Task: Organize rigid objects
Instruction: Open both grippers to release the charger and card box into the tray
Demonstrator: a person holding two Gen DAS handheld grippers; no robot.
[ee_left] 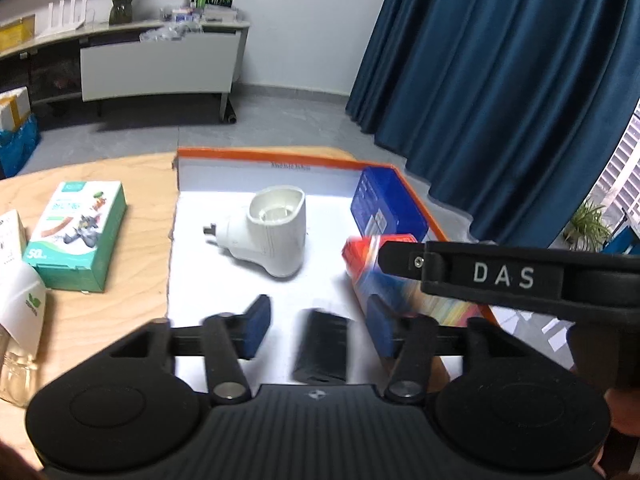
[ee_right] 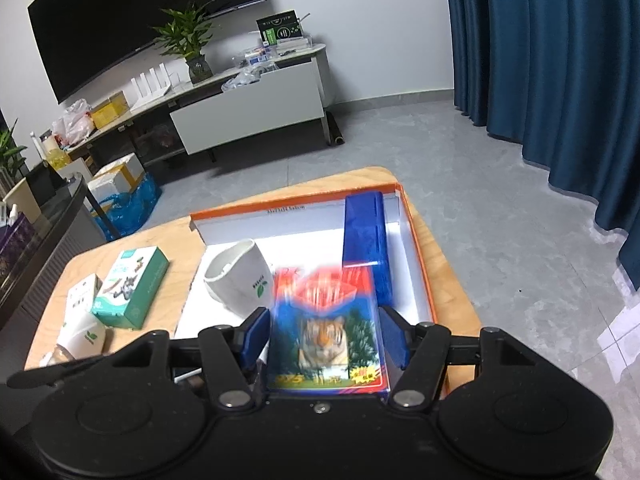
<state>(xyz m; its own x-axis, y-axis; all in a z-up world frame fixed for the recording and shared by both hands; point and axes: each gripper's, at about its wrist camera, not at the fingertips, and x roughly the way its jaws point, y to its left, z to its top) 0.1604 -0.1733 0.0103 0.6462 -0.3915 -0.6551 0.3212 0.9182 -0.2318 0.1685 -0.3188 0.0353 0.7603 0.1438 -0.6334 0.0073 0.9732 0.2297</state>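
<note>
Your left gripper [ee_left: 316,326] hangs released above a black block [ee_left: 322,346] in the tray [ee_left: 404,184]; your right gripper [ee_right: 322,338] brackets the tiger box [ee_right: 326,332], contact unclear.

Left tongs [ee_left: 316,326] parted, gripping nothing; right tongs [ee_right: 323,336] parted, pads flanking contents, contact unclear.

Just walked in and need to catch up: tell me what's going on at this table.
A person with two handheld grippers is sorting items into an orange-rimmed tray. The left gripper stands open around a small black block lying on the tray floor. The right gripper has a tiger-print box between its jaws, which do not visibly press it. A white plug-in holder and blue box already sit inside; a green box waits outside.
</note>
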